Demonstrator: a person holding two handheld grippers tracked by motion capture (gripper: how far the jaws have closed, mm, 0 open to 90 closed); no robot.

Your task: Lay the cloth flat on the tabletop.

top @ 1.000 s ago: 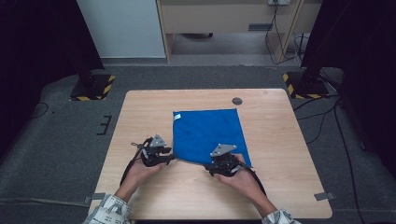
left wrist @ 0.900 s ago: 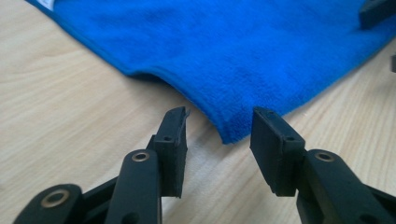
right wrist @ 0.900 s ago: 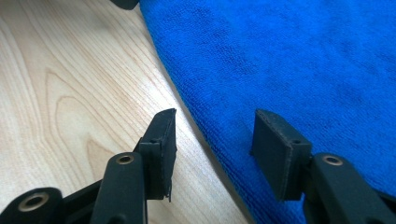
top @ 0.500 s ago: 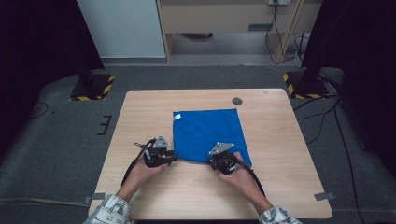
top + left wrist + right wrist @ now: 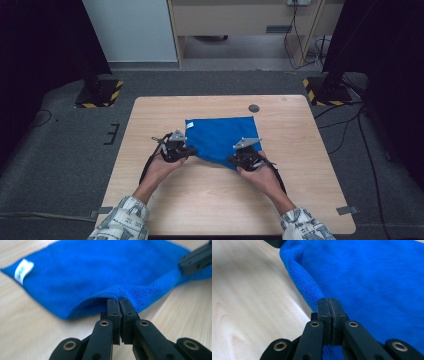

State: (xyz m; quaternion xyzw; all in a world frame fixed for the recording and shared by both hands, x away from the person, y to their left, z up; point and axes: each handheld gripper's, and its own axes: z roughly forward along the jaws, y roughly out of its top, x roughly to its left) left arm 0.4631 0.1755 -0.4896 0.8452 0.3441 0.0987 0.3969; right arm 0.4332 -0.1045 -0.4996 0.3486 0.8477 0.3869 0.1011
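A blue cloth (image 5: 222,139) lies on the far half of the wooden table (image 5: 210,200), its near edge lifted. The left gripper (image 5: 184,150) has just closed and pinches the near left corner; the right gripper (image 5: 239,159) is clamped on the near right corner. A white label (image 5: 23,269) shows on the cloth.

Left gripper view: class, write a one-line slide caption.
Left gripper pinches the near edge of the blue cloth, lifting it off the wooden table.
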